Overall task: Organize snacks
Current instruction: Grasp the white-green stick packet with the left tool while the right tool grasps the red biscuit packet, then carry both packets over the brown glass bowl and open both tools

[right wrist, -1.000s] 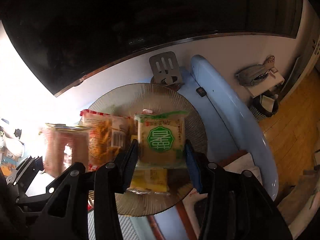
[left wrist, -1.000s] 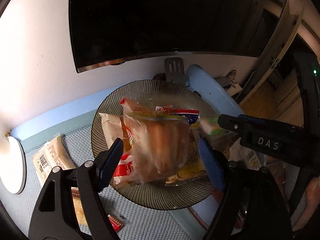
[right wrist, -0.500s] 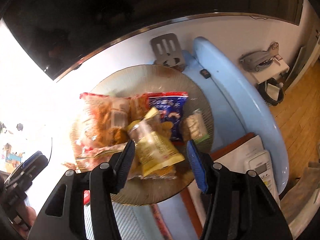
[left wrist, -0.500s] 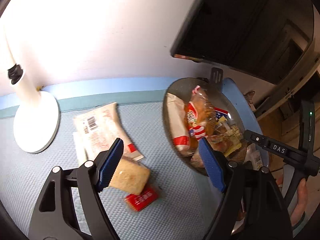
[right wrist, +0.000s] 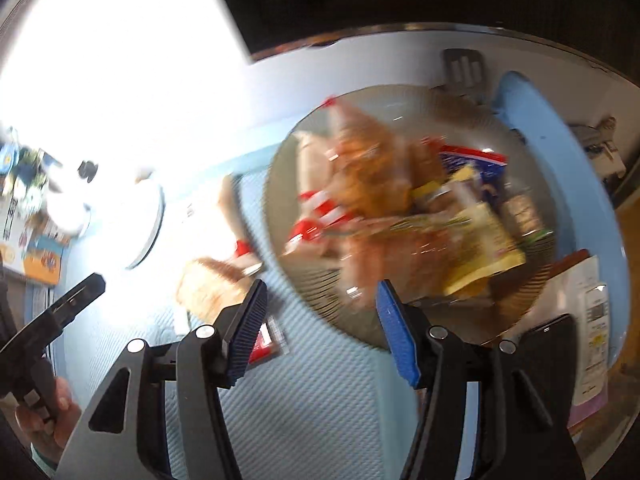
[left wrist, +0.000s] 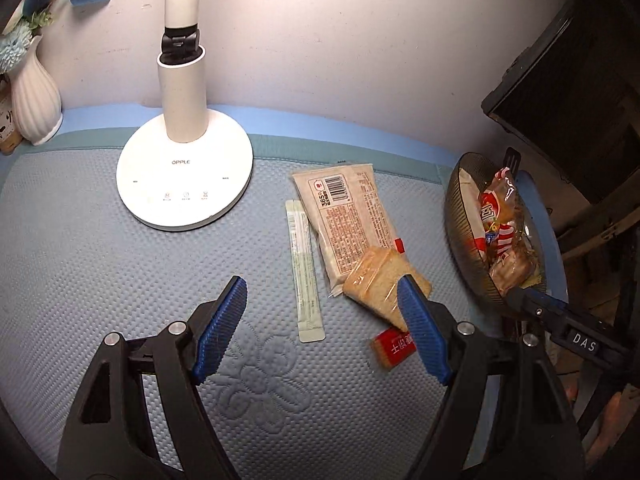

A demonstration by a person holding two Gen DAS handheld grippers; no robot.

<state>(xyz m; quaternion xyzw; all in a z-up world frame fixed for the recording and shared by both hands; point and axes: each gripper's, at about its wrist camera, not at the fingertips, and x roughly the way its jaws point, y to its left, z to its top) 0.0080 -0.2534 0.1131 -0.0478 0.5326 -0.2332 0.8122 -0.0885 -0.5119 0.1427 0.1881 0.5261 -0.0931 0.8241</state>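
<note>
Nearest to you, your left gripper (left wrist: 320, 322) hangs over the quilted blue mat (left wrist: 100, 260) on the counter with its blue pads spread wide and nothing between them. Just past its right pad lies a small red packet (left wrist: 396, 346), and touching that packet's far side, a clear-wrapped brown biscuit slab (left wrist: 380, 280) rests partly on a long beige snack pack (left wrist: 348, 220) that shows its barcode face up. Beside that pack, a thin pale-green sachet (left wrist: 305, 272) lies lengthwise on the mat, apart from the others. Farther left stands the round white base of a desk lamp (left wrist: 185, 184), and in the far left corner a ribbed white vase (left wrist: 34, 100). At the right edge of the left wrist view, your other tool's black finger reaches in below a dark ribbed plate (left wrist: 460, 240) heaped with snacks. In the blurred right wrist view, your right gripper (right wrist: 318, 328) holds nothing; its jaws have just been opening and stand partly apart above the near rim of that plate (right wrist: 320, 300). On the plate sit a red-and-white striped bag (right wrist: 320, 216), a yellow packet (right wrist: 480, 248) and a blue packet (right wrist: 484, 172), piled together. Behind the plate a grey slotted stand (right wrist: 464, 68) meets the wall.
</note>
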